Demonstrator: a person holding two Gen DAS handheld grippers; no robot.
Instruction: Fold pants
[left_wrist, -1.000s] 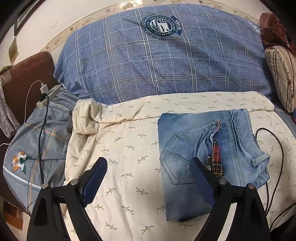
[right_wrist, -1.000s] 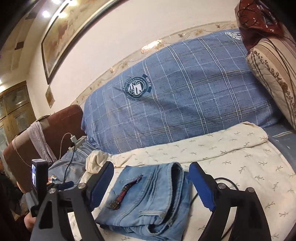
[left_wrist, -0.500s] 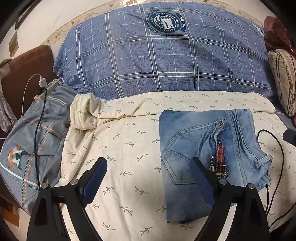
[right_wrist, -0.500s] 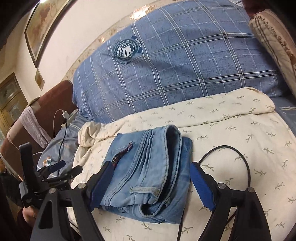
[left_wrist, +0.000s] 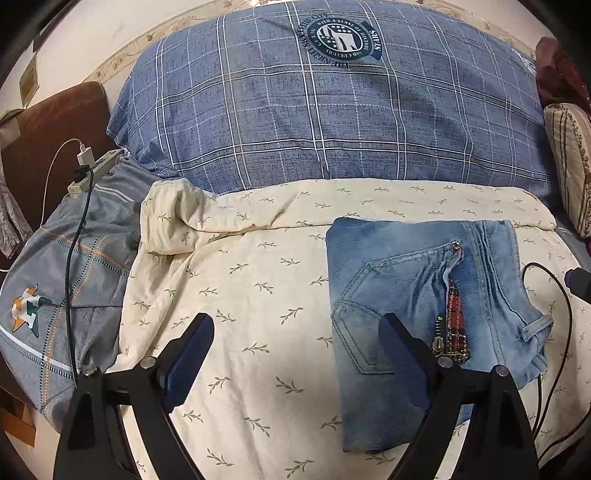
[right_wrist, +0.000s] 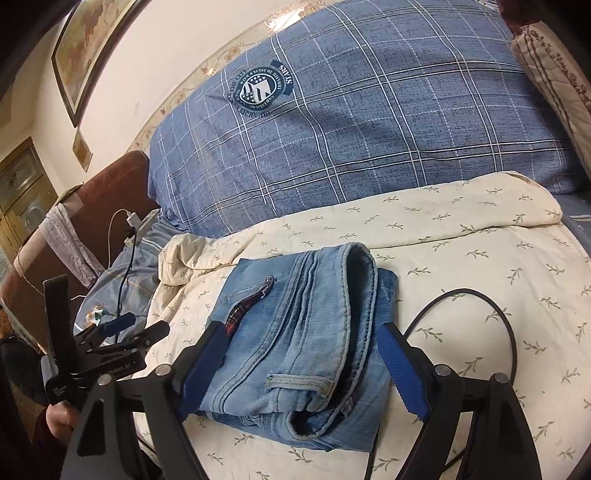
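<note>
A pair of light blue jeans (left_wrist: 413, 295) lies folded into a compact rectangle on the cream leaf-print sheet (left_wrist: 258, 295), back pocket and open zipper facing up. In the right wrist view the jeans (right_wrist: 314, 332) show their stacked waistband layers. My left gripper (left_wrist: 299, 332) is open and empty above the sheet, its right finger over the jeans' left part. My right gripper (right_wrist: 303, 350) is open and empty, its fingers standing either side of the jeans' near end. The left gripper also shows in the right wrist view (right_wrist: 122, 328), at the left.
A large blue plaid pillow (left_wrist: 332, 110) lies behind the sheet. A black cable (right_wrist: 480, 314) loops on the sheet right of the jeans. A power strip with chargers (left_wrist: 92, 170) and a grey-blue quilt (left_wrist: 55, 295) are at the left. A striped cushion (left_wrist: 572, 166) is at the right.
Both grippers have tilted and moved a little toward the jeans, so the folded jeans look larger and closer. The jeans have not moved. Both grippers stay open.
</note>
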